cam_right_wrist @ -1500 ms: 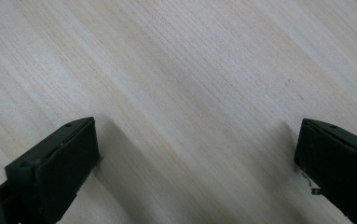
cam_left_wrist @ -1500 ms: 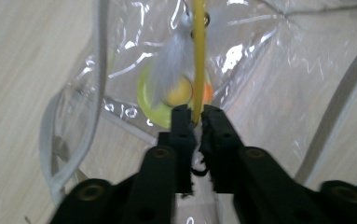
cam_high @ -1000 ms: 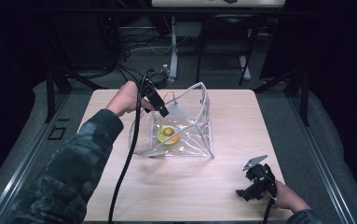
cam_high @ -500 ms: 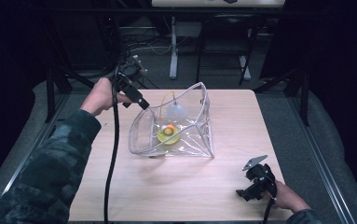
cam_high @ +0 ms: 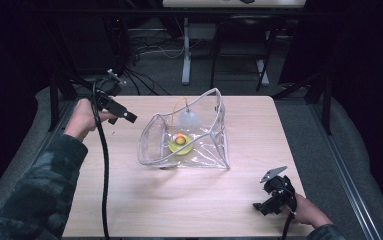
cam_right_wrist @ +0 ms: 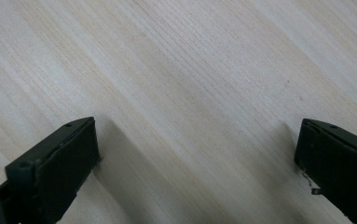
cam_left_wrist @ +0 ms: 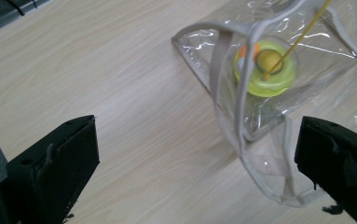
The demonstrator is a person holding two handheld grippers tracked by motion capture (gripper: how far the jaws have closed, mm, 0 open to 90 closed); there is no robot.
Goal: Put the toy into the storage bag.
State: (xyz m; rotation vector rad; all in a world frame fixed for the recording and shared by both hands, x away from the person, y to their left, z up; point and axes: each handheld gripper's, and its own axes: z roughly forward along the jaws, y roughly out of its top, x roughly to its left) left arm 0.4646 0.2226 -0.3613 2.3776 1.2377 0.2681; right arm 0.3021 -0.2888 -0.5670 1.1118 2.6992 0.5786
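Wooden table (cam_high: pixel 189 200); left claw (cam_high: pixel 129 118) raised, apparently empty.

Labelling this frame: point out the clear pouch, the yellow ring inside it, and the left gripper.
clear pouch (cam_high: pixel 154 142), high view, open left rim.
yellow ring (cam_left_wrist: pixel 278 80), left gripper view, lower right band.
left gripper (cam_high: pixel 129 117), high view, jaw tips.

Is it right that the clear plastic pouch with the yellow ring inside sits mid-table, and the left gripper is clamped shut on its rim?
Not quite. The left gripper is open and off the pouch, as the left gripper view shows: its jaws stand wide apart over bare table. The clear plastic pouch does sit mid-table with the yellow ring inside.
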